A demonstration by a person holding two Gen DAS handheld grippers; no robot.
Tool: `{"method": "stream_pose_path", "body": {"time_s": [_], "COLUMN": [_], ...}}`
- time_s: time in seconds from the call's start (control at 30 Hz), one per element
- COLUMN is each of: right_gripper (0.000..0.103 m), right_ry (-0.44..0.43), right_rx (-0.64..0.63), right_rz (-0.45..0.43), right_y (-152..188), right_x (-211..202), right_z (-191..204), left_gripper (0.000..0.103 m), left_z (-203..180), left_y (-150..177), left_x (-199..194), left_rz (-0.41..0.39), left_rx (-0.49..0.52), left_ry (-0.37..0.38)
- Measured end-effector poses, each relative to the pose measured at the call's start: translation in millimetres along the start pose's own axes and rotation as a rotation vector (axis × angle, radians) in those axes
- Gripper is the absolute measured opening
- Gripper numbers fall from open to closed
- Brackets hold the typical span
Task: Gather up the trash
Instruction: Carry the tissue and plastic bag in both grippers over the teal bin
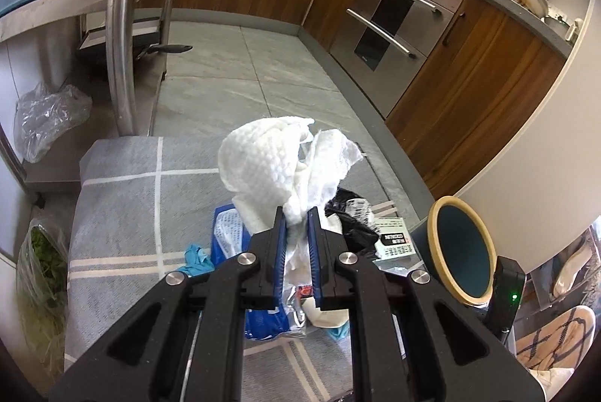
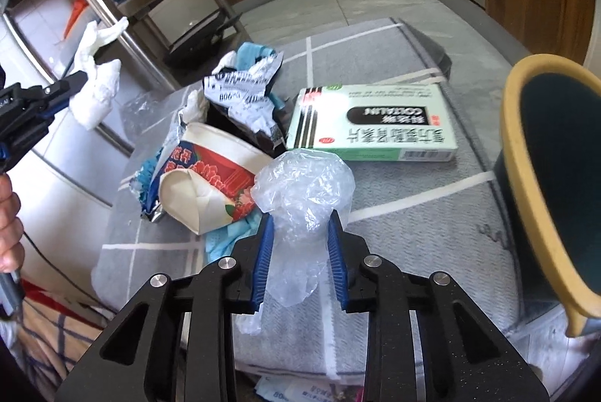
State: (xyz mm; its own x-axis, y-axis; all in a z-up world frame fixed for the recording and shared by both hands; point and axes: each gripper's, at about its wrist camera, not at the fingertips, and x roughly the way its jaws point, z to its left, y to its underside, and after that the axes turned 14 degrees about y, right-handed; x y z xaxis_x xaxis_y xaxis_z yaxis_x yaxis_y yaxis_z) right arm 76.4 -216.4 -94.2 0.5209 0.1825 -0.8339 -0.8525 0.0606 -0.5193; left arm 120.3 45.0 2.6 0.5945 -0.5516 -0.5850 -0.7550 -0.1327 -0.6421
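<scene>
Left wrist view: the left gripper (image 1: 296,214) is clamped on a crumpled white paper towel (image 1: 278,161), soft and embossed, lifted above the trash pile. I judge the carrying step is in hand; the next move needs a swing right to the round teal bin (image 1: 464,251).

Right wrist view: the right gripper (image 2: 300,225) pinches a thin, wrinkled clear plastic bag (image 2: 304,184). The bin (image 2: 556,176) stands at its right, a crushed paper cup (image 2: 210,176) at its front-left.

Bin (image 2: 556,176) rim cut off at right edge
</scene>
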Motion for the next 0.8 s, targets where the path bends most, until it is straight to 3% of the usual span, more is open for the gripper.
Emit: {"method": "stream_pose_path", "body": {"time_s": [0.4,0.8], "right_gripper": [0.030,0.030], "right_ry": [0.022,0.108], "right_rx": [0.043,0.089], "right_rz": [-0.129,-0.246], "right_y": [-14,-8], "right_x": [-61,-111], "right_z": [-34,-89], "left_gripper": [0.010,0.010], "left_z": [-49,-131], "left_y": [-3,4], "left_x": [16,62], "left_rz": [0.016,0.084], "left_rx": [0.076,0.191], "left_ry": [0.052,0.141]}}
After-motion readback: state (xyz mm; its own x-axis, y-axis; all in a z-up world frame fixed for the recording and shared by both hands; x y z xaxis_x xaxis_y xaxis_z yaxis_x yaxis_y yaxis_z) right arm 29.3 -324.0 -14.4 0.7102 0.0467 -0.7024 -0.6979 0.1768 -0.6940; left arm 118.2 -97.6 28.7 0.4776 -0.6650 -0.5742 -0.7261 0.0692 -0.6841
